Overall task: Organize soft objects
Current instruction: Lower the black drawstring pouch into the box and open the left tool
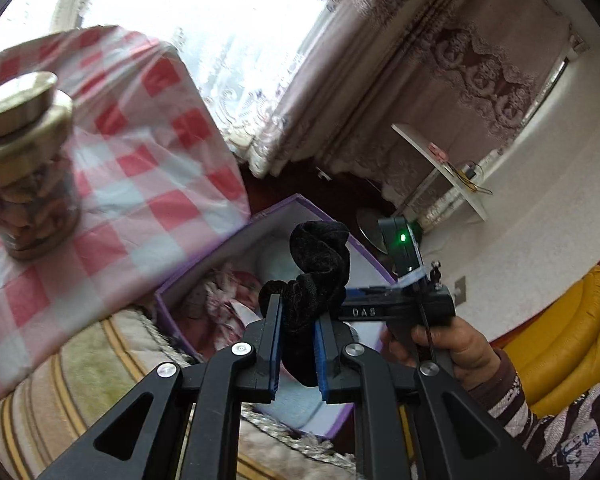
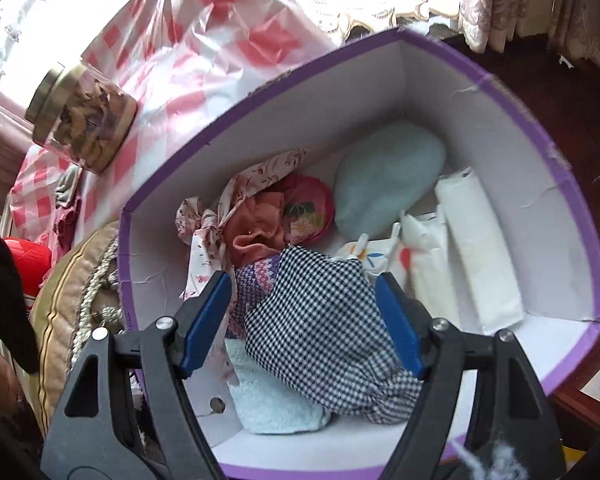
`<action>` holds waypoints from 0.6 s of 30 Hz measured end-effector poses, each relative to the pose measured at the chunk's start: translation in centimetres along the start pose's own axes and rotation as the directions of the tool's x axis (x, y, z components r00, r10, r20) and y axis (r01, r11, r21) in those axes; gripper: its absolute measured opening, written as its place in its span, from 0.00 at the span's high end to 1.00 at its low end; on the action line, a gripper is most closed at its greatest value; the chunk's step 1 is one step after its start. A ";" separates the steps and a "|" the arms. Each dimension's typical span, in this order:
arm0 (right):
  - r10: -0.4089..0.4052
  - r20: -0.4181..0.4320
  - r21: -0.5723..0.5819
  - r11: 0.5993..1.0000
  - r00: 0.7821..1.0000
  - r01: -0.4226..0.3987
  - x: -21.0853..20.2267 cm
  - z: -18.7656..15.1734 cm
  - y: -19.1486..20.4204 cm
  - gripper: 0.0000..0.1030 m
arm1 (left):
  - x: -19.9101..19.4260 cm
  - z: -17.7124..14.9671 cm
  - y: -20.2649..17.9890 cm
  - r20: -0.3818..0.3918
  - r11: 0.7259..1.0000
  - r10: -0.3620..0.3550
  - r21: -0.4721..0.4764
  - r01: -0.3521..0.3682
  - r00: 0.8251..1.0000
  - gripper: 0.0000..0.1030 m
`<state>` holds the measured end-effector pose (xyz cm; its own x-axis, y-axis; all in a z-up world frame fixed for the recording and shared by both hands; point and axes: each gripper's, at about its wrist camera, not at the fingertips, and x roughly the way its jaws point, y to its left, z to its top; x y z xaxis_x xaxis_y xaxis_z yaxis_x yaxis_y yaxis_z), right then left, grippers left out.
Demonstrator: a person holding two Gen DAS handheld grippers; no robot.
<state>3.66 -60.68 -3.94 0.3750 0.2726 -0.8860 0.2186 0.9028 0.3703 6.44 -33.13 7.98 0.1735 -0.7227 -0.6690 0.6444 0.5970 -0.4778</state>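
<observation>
My left gripper (image 1: 298, 312) is shut on a black velvet scrunchie (image 1: 320, 264) and holds it in the air above the purple box (image 1: 204, 268). My right gripper (image 2: 304, 304) is open and empty, its fingers hanging over the purple box (image 2: 540, 148) just above a black-and-white checked cloth (image 2: 320, 320). The box also holds a pale blue pad (image 2: 388, 176), a floral cloth (image 2: 220, 216), a pink item (image 2: 304, 208), white packets (image 2: 480, 256) and a light blue towel (image 2: 272, 400). The right gripper's body shows in the left wrist view (image 1: 404, 312).
A glass jar with a gold lid (image 1: 28, 168) stands on the red-and-white checked tablecloth (image 1: 152, 152), left of the box; it also shows in the right wrist view (image 2: 84, 120). A striped cushion (image 1: 80, 392) lies below the box. A yellow sofa (image 1: 572, 332) is at right.
</observation>
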 end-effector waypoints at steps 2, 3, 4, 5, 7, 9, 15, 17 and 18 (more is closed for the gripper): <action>0.002 0.014 0.008 1.000 1.000 -0.002 -1.1 -0.5 -0.7 0.25 | 0.9 -0.3 -0.5 -0.044 1.000 -0.010 0.016 0.010 0.999 0.80; 0.002 0.018 0.011 1.000 1.000 -0.002 -1.4 -0.6 -0.8 0.25 | 1.5 -0.5 -0.7 -0.075 1.000 0.005 0.029 -0.002 0.997 0.69; 0.003 0.024 0.013 1.000 1.000 -0.003 -1.6 -0.5 -0.7 0.25 | 2.0 -0.7 -0.8 -0.100 0.999 0.031 0.041 -0.027 0.995 0.61; 0.004 0.028 0.015 1.000 1.000 -0.004 -1.8 -0.3 -0.1 0.25 | 2.3 -1.0 -0.7 -0.111 0.998 0.058 0.045 -0.053 0.992 0.50; 0.007 0.036 0.014 1.000 0.999 -0.007 -2.3 -0.2 0.0 0.25 | 2.3 -1.3 -0.2 -0.115 0.997 0.069 0.035 -0.065 0.991 0.48; 0.009 0.040 0.007 1.000 0.999 -0.009 -2.4 0.0 0.5 0.25 | 1.8 -1.5 0.4 -0.109 0.998 0.066 0.010 -0.065 0.992 0.48; 0.021 0.040 -0.027 0.999 0.999 -0.020 -2.0 0.2 2.4 0.25 | -0.2 -2.0 2.1 -0.060 0.995 0.088 -0.035 -0.091 0.994 0.46; 0.039 0.047 -0.047 0.998 0.998 -0.037 -2.2 0.2 3.2 0.25 | -0.9 -2.5 2.7 -0.049 0.994 0.094 -0.049 -0.097 0.994 0.46; 0.047 0.049 -0.057 0.997 0.998 -0.044 -2.3 0.1 3.6 0.25 | -1.2 -2.7 3.1 -0.047 0.994 0.096 -0.056 -0.099 0.994 0.46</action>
<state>3.69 -58.08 -0.55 0.4290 0.2981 -0.8527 0.1500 0.9074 0.3926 6.21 -29.50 5.73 0.1994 -0.6449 -0.7378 0.5818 0.6838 -0.4404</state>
